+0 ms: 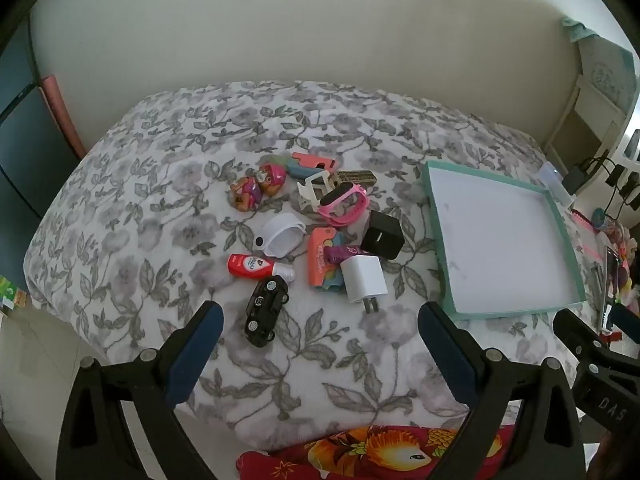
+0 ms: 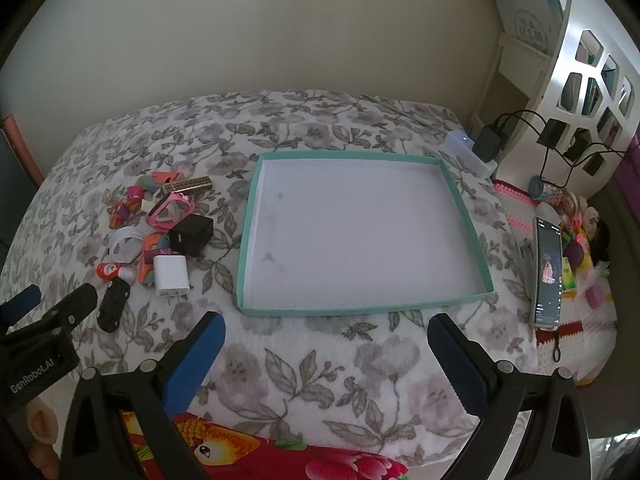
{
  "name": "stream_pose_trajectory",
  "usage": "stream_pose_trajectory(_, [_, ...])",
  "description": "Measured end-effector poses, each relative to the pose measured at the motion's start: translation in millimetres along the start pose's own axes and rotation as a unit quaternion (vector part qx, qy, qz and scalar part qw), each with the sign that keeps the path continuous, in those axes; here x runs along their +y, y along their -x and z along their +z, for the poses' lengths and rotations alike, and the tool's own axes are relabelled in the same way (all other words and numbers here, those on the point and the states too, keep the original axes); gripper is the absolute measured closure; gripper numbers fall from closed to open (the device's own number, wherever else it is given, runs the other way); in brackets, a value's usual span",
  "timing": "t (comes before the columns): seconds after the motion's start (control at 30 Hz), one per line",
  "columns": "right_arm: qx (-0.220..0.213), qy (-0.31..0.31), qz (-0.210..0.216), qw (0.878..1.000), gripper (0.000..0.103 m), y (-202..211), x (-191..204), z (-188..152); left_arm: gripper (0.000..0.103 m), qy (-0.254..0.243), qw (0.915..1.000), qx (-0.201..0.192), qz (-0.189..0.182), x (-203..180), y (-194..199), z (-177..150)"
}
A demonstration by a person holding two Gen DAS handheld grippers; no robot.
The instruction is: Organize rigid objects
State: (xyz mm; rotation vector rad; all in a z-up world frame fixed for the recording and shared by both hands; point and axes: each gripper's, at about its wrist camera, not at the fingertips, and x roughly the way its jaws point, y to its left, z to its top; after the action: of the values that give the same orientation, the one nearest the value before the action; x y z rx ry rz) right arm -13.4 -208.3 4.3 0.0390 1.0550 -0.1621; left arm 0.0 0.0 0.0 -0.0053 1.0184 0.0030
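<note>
Both tongs stand wide open, empty. Your left tongs (image 1: 320,320) hang nearest the toy car (image 1: 266,310), just ahead, long axis running away from you. Your right tongs (image 2: 326,334) face the tray (image 2: 464,204).

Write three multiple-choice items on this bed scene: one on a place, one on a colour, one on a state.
1. Where does the black toy car lie?
A. in the tray
B. on the floral blanket, in front of the red bottle
C. between the fingers

2. What colour is the rim of the shallow white tray?
A. teal
B. red
C. black

3. In what state is the tray?
A. full of toys
B. empty
C. covered by a lid

Key: 1 B, the car sits on the blanket at the pile's near edge; 2 A, a teal border frames it; 3 B, only its bare white floor shows.
</note>
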Motion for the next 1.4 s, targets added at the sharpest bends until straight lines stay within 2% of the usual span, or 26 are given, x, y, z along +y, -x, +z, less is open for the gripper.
stream_pose_trajectory(0.57, [0.000,-0.001,0.000,1.000,0.001,-2,0,2,0.005,0.001,1.0000,0.002,0.001,7,-5,-4])
stream_pose_trajectory(0.8, [0.000,0.000,0.000,1.000,0.001,-3,1,2,0.005,0.003,0.9999,0.015,0.001,4,-8,-4])
stream_pose_trajectory(1.4, [-0.003,0.000,0.000,1.000,0.001,-4,2,2,0.005,0.007,1.0000,-0.001,0.001,5,-8,-3])
